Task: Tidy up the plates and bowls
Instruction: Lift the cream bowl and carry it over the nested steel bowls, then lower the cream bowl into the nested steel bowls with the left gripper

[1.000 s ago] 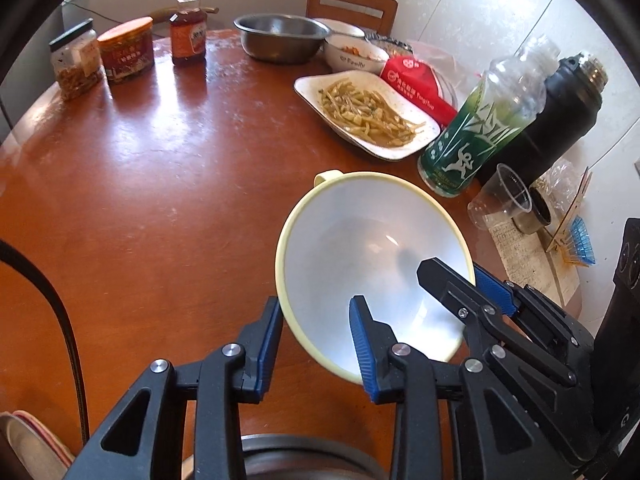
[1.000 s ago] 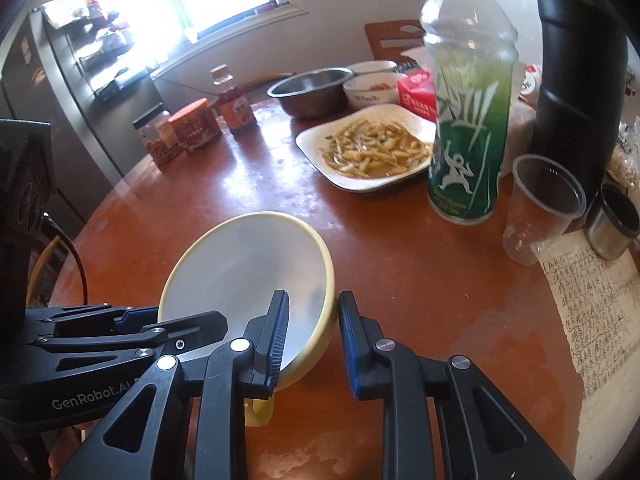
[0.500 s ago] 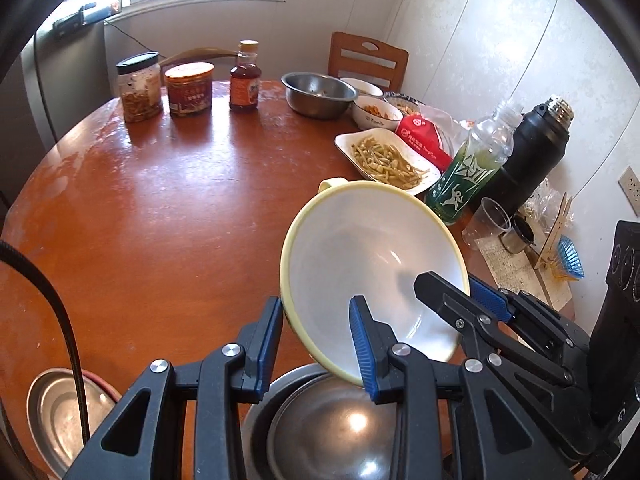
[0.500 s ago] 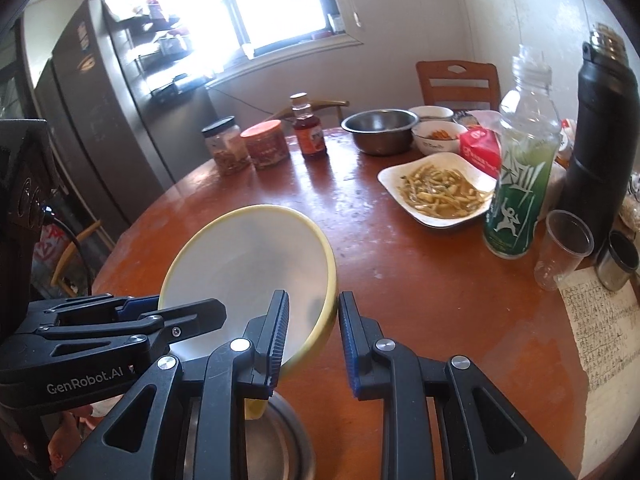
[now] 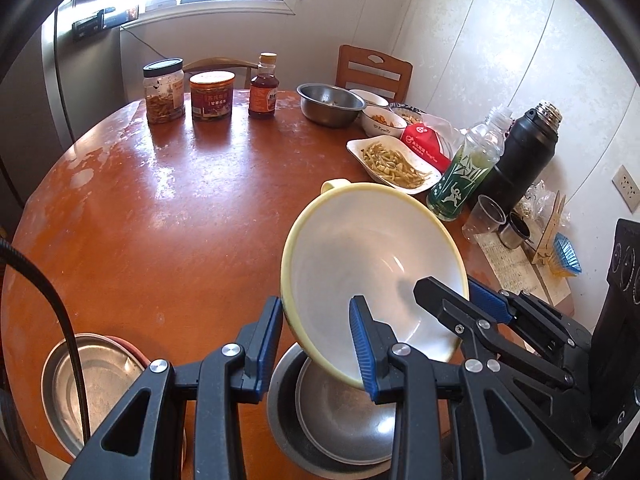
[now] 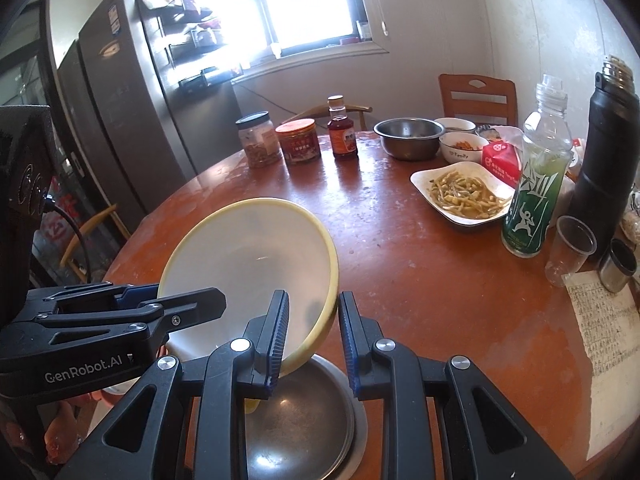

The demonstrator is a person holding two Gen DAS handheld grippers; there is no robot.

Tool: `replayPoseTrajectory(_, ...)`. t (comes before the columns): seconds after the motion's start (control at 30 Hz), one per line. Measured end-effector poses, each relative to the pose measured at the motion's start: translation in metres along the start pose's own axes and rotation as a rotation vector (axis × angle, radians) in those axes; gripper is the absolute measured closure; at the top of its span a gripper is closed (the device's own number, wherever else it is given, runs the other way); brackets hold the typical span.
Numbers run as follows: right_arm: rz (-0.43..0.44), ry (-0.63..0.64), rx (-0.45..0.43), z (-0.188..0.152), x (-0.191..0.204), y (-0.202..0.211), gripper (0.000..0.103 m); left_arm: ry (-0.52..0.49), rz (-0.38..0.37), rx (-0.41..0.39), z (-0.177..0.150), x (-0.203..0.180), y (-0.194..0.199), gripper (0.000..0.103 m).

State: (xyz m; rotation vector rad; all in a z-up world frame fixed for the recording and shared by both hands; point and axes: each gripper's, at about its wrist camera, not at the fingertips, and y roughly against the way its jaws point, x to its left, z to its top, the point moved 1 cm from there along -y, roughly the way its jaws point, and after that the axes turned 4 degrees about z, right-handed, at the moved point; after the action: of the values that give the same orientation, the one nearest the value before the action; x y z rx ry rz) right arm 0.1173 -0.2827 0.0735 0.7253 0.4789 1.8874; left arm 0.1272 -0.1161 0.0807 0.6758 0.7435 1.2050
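A yellow-rimmed white bowl (image 5: 368, 264) with a small handle is held tilted in the air, also in the right wrist view (image 6: 248, 260). My left gripper (image 5: 316, 344) and my right gripper (image 6: 312, 336) each have fingers on both sides of its rim and carry it together. Right under it stands a stack of steel bowls (image 5: 340, 424), seen in the right wrist view (image 6: 304, 424) too. Another steel bowl (image 5: 96, 384) on a red one sits at the near left table edge.
The round wooden table (image 5: 160, 220) holds jars (image 5: 164, 92), a sauce bottle (image 5: 263, 86), a steel bowl (image 5: 330, 103), a plate of food (image 5: 394, 164), a green bottle (image 5: 464, 176), a black flask (image 5: 520, 160), a plastic cup (image 5: 482, 216). A fridge (image 6: 132, 120) stands left.
Both grippers have carried the yellow-rimmed bowl up and back toward the near table edge. The steel bowl stack has come into view beneath it.
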Motion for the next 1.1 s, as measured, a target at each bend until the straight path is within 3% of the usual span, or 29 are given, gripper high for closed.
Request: replayPoseTrajectory(1.1,-0.036,0.078,0.053,-0.048,0.007,0.007,0.077,-0.057,0.007,0.007,-0.047,-0.010,-0.001,0.068)
